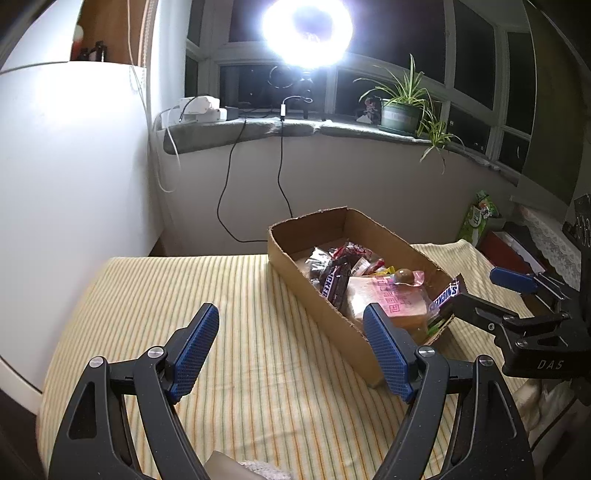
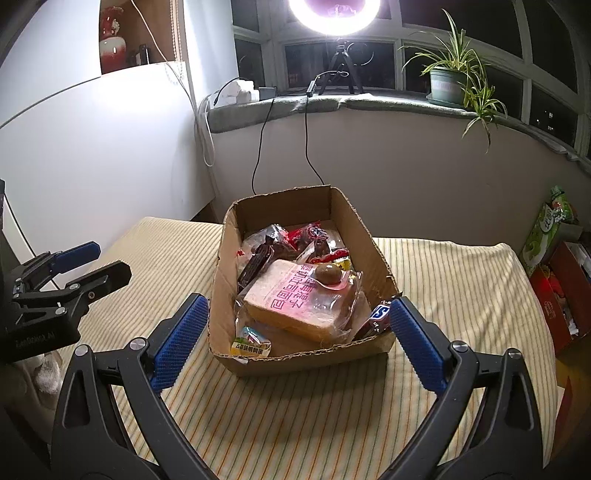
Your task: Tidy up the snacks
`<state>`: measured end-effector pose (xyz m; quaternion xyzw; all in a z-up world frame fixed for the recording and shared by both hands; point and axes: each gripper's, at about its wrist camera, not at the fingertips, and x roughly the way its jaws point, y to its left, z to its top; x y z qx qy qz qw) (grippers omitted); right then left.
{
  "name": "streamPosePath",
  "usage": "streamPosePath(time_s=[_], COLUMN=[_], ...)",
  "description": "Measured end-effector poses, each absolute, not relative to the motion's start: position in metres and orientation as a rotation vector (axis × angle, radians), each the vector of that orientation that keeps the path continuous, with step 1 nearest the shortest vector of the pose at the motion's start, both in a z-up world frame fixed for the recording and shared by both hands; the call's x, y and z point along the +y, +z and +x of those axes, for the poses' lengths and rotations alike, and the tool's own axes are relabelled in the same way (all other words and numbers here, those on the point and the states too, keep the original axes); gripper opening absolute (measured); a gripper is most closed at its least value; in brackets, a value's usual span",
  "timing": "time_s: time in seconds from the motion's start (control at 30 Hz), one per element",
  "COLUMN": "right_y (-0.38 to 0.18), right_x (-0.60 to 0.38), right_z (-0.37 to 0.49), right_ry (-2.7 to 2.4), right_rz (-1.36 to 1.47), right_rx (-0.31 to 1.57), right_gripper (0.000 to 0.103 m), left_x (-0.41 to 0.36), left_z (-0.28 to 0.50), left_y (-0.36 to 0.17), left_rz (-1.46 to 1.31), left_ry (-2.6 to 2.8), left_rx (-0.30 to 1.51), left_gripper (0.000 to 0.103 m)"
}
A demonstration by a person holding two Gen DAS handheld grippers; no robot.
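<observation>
Flanking box point(image 2: 291, 358): plant point(image 2: 448, 79), ring light point(image 2: 334, 11)

Corrugated cardboard box point(image 2: 364, 229) was matt brown, edges rough-torn. Bread bag point(image 2: 295, 299) just ahead of the right gripper point(image 2: 295, 343) was clear glossy plastic. Striped tablecloth point(image 2: 443, 295) was soft woven cloth. Gripper pads point(image 2: 177, 341) were blue knurled rubber on matt black plastic.

left claw point(image 1: 291, 347): open, empty | cardboard box point(image 1: 321, 314): snacks inside, on striped cloth point(image 1: 184, 295)
</observation>
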<state>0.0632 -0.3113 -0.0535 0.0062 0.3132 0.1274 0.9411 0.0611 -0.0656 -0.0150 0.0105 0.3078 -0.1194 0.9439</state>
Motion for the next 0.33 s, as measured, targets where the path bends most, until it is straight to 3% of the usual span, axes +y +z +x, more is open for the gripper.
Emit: streamPosePath(time_s=[0.33], right_y=[-0.0555], right_x=[-0.3133], right_z=[0.0645], right_ry=[0.262], right_rz=[0.01], right_rx=[0.644], right_gripper=[0.1], left_x=[-0.0643], left_z=[0.0637], left_y=[-0.0192], left_rz=[0.032], left_ry=[-0.244], left_rx=[0.632], left_gripper=[0.08])
